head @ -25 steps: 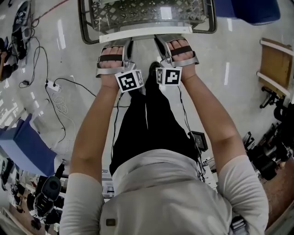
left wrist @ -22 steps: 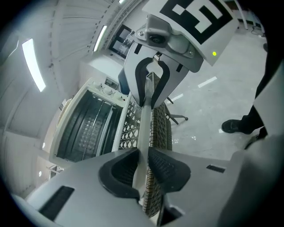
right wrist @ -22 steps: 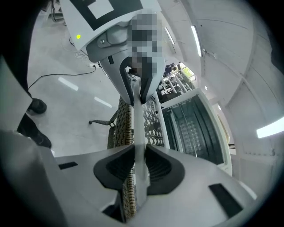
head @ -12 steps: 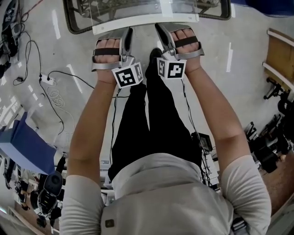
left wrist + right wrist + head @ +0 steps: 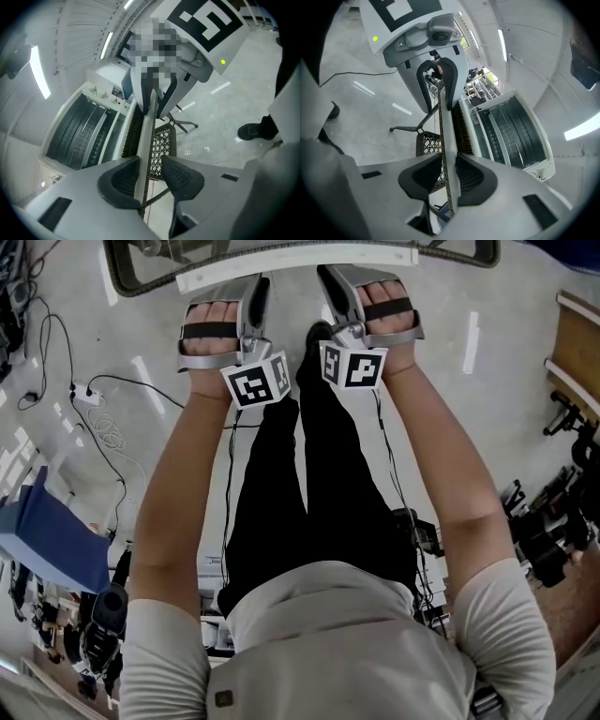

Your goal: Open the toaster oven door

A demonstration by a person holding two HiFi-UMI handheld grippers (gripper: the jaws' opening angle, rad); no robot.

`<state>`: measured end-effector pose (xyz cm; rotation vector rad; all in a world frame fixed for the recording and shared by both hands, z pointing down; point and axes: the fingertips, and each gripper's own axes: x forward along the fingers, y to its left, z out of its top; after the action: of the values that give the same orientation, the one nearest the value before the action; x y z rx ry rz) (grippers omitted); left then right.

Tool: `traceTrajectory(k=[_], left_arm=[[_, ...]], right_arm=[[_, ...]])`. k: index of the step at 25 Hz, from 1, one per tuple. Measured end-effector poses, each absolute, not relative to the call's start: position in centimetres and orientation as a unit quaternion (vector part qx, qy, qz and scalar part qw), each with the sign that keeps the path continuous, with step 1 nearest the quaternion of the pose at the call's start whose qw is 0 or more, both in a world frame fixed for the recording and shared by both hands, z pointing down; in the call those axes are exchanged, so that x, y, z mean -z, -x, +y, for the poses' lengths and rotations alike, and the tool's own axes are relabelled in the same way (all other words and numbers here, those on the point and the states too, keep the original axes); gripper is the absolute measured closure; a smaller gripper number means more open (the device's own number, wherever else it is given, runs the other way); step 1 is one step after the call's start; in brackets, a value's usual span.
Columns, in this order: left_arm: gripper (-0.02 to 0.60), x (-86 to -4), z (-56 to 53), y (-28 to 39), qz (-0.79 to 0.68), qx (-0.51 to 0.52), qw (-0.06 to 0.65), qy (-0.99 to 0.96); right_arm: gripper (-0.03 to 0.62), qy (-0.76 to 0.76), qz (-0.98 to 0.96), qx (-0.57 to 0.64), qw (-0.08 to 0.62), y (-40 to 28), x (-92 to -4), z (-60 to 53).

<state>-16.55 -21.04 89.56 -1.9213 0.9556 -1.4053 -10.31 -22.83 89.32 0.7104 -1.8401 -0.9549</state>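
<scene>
The toaster oven (image 5: 79,133) (image 5: 520,133) stands with its door swung down. The door's white handle bar (image 5: 295,265) (image 5: 145,140) (image 5: 450,140) runs across the top of the head view. My left gripper (image 5: 253,298) (image 5: 151,174) has the bar between its jaws, which are opening; one pad lies against the bar and the other stands clear of it. My right gripper (image 5: 337,292) (image 5: 449,176) holds the same bar further right. Its pads still touch both sides while its jaws are opening.
Below the door is a wicker chair (image 5: 165,140) on a metal base. Cables and a power strip (image 5: 84,397) lie on the floor at left, beside a blue cover (image 5: 47,540). A wooden frame (image 5: 577,343) and dark equipment (image 5: 553,531) stand at right.
The door handle and both grippers have moved toward the top of the head view, and most of the door glass has slid out of the frame.
</scene>
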Motion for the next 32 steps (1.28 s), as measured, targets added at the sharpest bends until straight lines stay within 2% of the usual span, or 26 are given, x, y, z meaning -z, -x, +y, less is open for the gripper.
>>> traceTrajectory(k=[7, 17, 25, 32], left_arm=[[0.43, -89.5, -20.9, 16.3, 0.358, 0.523, 0.276, 0.723], [0.434, -86.6, -19.2, 17.0, 0.375, 0.494, 0.184, 0.763], [0.468, -79.9, -18.7, 18.0, 0.418, 0.448, 0.121, 0.781], [0.536, -71.9, -17.3, 19.0, 0.473, 0.375, 0.05, 0.796]], right_arm=[[0.496, -0.285, -0.748, 0.38, 0.463, 10.1, -89.3, -22.6], [0.542, -0.283, -0.795, 0.272, 0.463, 10.0, -86.8, -21.4], [0.562, -0.319, -0.82, 0.188, 0.437, 9.9, -80.3, -20.5], [0.566, -0.357, -0.834, 0.132, 0.4, 8.6, -72.9, -19.8]])
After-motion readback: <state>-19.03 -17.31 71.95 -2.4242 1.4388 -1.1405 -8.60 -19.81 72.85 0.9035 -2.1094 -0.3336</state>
